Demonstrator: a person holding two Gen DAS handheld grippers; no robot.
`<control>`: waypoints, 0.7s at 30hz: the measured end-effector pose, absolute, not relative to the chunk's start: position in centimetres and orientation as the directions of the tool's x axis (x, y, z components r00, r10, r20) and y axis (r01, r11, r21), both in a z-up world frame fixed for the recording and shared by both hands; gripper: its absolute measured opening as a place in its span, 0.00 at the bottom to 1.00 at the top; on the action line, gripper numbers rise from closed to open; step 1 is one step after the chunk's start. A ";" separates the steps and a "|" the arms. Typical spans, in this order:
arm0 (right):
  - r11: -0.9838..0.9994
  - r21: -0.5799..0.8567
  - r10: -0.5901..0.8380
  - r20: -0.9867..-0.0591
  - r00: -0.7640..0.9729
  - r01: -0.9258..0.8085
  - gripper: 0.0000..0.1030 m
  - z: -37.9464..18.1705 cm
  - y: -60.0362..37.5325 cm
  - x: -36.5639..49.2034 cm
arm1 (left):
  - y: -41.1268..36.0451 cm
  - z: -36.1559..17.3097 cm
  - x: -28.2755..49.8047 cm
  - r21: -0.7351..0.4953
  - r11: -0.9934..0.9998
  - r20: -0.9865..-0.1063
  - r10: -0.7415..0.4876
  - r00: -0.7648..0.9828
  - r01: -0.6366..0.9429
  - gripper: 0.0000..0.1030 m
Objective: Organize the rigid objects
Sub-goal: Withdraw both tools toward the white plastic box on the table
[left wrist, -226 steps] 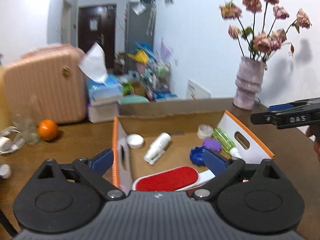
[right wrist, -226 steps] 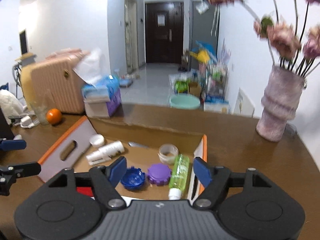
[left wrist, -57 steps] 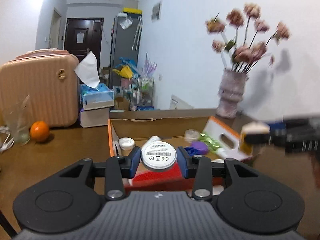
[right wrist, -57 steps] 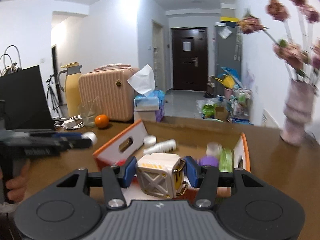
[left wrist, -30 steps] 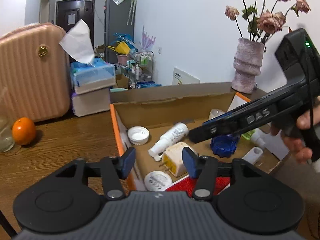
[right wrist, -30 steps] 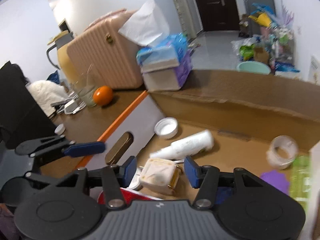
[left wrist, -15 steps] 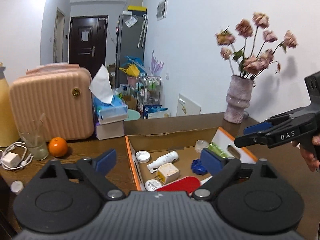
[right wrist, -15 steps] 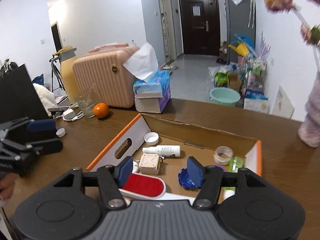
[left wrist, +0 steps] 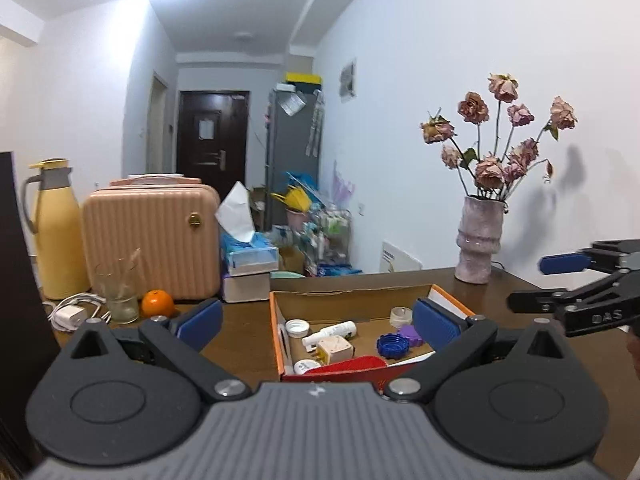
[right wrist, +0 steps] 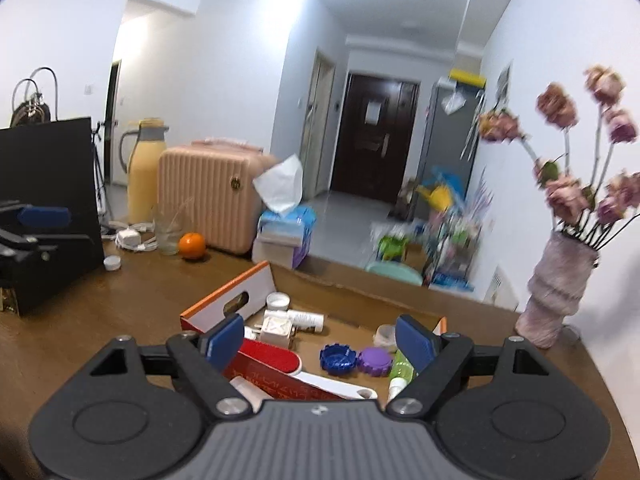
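Above the cardboard box [left wrist: 352, 304], left gripper [left wrist: 316, 320] and right gripper [right wrist: 320, 338] were opening, both empty; a careless sweep risked toppling the nearby flower vase [left wrist: 479, 240].

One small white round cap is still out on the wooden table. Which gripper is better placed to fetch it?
Left, probably. The small white round cap lies right beside the left gripper, far from the right gripper, which sits over the cardboard box. Both jaws are opening, nothing between them.

Orange-edged box [left wrist: 276, 332]; red brush [right wrist: 266, 354]; blue cap [right wrist: 338, 357]; seemingly purple cap [right wrist: 375, 361].
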State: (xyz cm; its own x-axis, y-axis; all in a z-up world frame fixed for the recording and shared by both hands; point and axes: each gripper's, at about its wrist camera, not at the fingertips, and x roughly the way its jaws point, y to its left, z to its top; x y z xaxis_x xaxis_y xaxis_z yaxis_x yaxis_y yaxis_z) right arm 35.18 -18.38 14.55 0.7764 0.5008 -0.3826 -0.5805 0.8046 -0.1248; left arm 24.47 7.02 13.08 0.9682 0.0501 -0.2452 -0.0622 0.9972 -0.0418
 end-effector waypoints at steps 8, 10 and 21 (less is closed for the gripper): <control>0.819 -0.121 0.504 -0.312 0.805 -0.560 0.83 11.5 -20.1 29.0 | 5.3 10.4 19.8 -0.103 0.990 -0.275 0.062 0.959 -0.093 1.00; 0.829 -0.086 0.505 -0.306 0.807 -0.552 0.86 10.5 -20.9 27.7 | 4.9 9.7 18.2 -0.121 0.989 -0.278 0.045 0.960 -0.082 1.00; 0.853 0.001 0.487 -0.360 0.796 -0.521 0.87 5.3 -23.9 20.0 | 1.2 5.6 11.9 -0.115 0.993 -0.280 -0.029 0.959 -0.003 1.00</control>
State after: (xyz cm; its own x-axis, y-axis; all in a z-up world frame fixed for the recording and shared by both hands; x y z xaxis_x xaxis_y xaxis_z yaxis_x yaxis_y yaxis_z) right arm 20.03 -23.95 5.27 0.7957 0.4868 -0.3605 -0.5215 0.8533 0.0012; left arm 11.85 1.18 5.56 0.9595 -0.0294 -0.2803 -0.0031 0.9934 -0.1146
